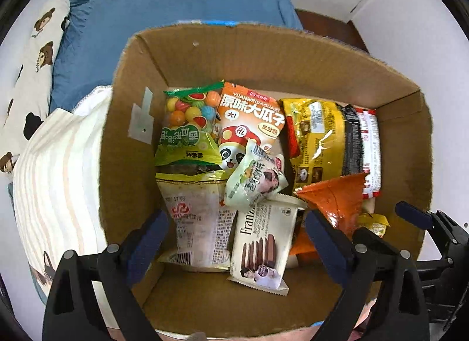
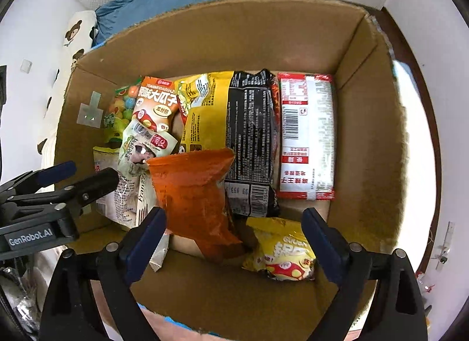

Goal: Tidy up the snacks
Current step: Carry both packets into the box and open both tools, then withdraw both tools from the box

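- Orange snack bag (image 2: 193, 194) lies inside the cardboard box (image 2: 222, 36), long axis running away from the right gripper (image 2: 234, 241), its near end between the wide, empty jaws.
- Left gripper (image 1: 237, 241) also gapes empty, above the Franzi wafer pack (image 1: 261, 247).

Blue bedding (image 1: 176, 18), white walls (image 1: 410, 62)
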Motion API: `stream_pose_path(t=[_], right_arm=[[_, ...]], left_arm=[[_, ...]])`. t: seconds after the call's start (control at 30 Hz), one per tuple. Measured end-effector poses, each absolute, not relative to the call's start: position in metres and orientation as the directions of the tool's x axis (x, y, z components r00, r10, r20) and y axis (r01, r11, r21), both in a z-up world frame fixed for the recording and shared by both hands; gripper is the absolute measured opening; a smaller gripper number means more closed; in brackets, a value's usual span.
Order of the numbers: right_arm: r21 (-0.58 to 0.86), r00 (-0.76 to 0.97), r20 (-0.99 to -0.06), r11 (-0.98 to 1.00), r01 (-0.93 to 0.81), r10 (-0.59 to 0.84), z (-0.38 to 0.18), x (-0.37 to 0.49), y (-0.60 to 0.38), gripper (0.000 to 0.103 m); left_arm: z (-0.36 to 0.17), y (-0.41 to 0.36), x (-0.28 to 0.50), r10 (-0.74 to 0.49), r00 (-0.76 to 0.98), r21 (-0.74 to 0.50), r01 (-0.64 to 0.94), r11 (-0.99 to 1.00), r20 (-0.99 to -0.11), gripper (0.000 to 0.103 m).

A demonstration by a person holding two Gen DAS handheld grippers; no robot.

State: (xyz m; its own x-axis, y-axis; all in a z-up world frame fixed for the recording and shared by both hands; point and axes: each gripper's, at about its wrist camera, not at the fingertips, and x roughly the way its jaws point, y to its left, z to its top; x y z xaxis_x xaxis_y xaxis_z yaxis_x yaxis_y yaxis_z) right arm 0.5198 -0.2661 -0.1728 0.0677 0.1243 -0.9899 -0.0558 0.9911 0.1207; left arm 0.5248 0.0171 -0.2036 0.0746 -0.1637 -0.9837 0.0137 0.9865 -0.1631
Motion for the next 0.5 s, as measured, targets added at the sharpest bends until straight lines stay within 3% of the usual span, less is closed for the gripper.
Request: stream_pose_path(t=[0.5], right_arm=[[0.080, 0.272, -0.958, 0.995, -0.063, 0.094, -0.129, 0.450, -0.270, 0.097]], left_arm=[[-0.140, 0.026, 0.438, -0.081, 0.358, -0.087, 0.000, 0.996, -0.930, 0.096]])
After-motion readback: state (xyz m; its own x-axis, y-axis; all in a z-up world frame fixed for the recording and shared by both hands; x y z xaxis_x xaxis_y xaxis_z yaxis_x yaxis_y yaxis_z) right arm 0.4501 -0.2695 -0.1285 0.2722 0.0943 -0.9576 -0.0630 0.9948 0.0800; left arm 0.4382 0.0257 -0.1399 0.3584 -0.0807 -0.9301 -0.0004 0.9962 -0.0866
